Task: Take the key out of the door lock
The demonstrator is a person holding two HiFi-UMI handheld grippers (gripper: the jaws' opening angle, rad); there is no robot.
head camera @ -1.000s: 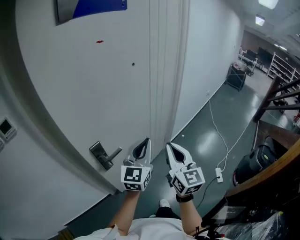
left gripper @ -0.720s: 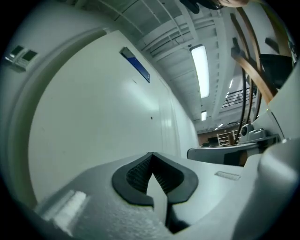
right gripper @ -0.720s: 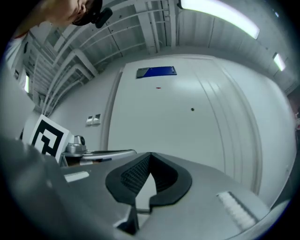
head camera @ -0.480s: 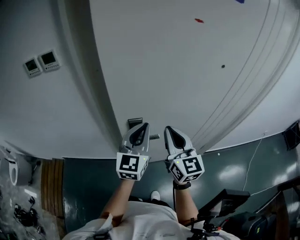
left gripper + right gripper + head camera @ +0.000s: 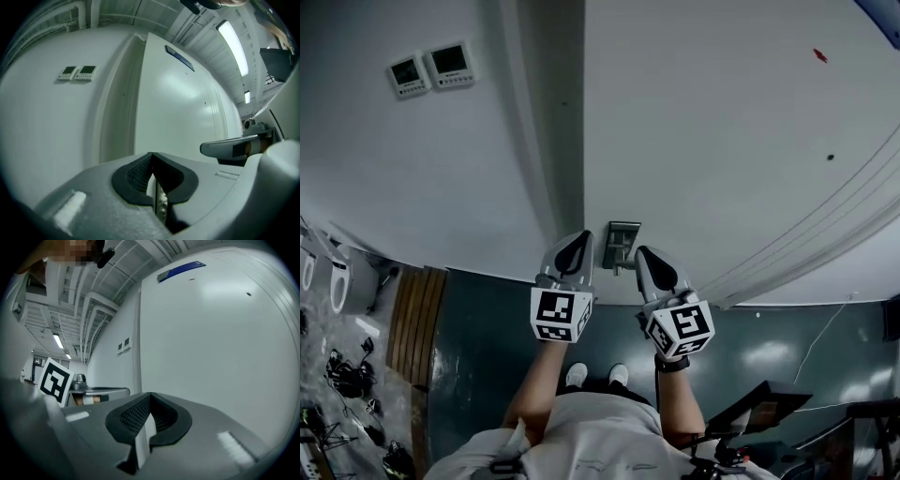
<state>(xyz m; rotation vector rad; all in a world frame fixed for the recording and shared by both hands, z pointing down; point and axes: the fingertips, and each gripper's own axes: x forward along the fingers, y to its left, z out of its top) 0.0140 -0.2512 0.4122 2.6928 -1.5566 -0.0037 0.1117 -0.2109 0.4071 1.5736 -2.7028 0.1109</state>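
Observation:
A metal lock plate (image 5: 622,238) with its lever handle (image 5: 625,268) sits on the white door (image 5: 722,141), in the head view just above the gap between my two grippers. No key can be made out on it at this size. My left gripper (image 5: 574,246) points up at the plate's left side, jaws shut with nothing between them (image 5: 151,159). My right gripper (image 5: 648,260) points up at the plate's right side, also shut and empty (image 5: 149,398). Neither gripper view shows the lock.
The grey door frame (image 5: 551,122) runs up left of the lock. Two small wall panels (image 5: 429,67) hang on the wall further left. On the dark floor lie a wooden strip (image 5: 412,319) and a white cable (image 5: 825,328). The person's shoes (image 5: 598,375) stand below.
The head view has swung left across the door. The lock plate, earlier left of both grippers, now shows between their tips. Both grippers stay shut and side by side.

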